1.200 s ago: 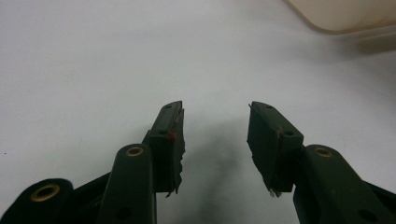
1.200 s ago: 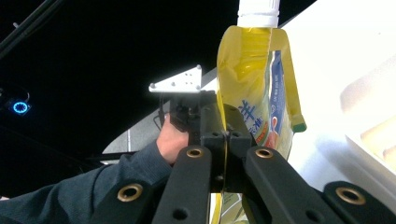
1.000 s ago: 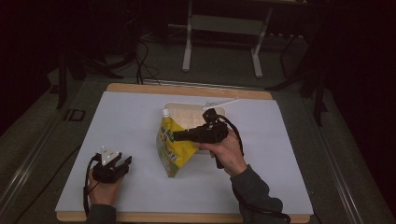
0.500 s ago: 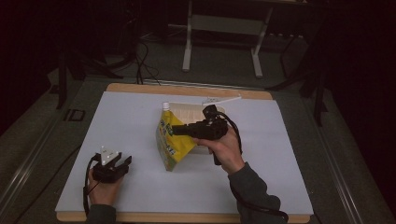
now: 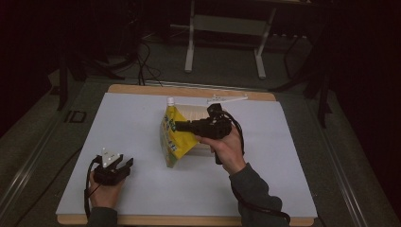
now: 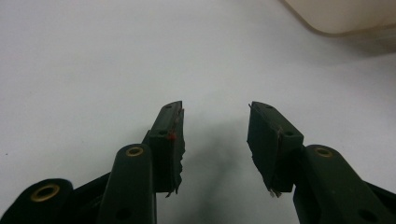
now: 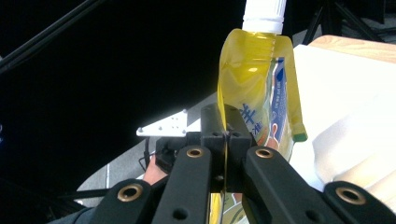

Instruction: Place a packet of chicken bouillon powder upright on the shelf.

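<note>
Oddly, right gripper (image 7: 226, 135) jaws clamp the yellow pouch (image 7: 254, 88), print unreadable; left gripper (image 6: 215, 140) jaws wide.

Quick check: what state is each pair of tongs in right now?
Left tongs: open, empty, resting low over the white table.
Right tongs: shut on the yellow spouted pouch, holding it upright.

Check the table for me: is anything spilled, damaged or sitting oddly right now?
No spill shows. The yellow pouch hangs tilted, pinched at one edge by the right hand-held gripper, its white cap on. The pads of the left hand-held gripper look frayed along their edges, with a red speck on one. The jaws stand open and empty over the white table.
</note>
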### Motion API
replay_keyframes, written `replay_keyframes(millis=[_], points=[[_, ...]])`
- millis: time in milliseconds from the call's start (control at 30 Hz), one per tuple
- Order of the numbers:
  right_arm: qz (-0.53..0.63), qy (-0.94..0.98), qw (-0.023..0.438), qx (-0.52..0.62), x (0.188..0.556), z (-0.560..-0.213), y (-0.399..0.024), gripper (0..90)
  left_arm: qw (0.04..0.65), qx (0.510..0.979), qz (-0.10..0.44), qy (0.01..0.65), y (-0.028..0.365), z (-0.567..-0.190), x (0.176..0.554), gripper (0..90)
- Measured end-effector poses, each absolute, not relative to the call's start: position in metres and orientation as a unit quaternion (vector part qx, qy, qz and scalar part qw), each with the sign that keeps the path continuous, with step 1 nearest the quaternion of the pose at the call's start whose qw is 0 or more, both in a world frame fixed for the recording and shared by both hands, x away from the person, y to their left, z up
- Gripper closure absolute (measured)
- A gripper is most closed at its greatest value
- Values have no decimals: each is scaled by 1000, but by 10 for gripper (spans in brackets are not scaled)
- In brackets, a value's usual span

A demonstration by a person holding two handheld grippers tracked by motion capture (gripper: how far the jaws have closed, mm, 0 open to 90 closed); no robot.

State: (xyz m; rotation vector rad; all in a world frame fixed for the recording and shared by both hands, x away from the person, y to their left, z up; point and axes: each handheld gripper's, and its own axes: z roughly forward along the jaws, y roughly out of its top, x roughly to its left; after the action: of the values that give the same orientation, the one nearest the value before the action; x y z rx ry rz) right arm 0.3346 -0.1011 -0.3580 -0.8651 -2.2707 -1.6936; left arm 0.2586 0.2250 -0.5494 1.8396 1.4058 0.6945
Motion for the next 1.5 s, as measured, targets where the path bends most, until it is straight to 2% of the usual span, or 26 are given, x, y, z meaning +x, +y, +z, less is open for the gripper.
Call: replay_keyframes(millis=[1500], points=[[-599, -730, 21, -330, 353, -351, -115, 900, 355, 712, 269, 543, 226, -549, 258, 555]])
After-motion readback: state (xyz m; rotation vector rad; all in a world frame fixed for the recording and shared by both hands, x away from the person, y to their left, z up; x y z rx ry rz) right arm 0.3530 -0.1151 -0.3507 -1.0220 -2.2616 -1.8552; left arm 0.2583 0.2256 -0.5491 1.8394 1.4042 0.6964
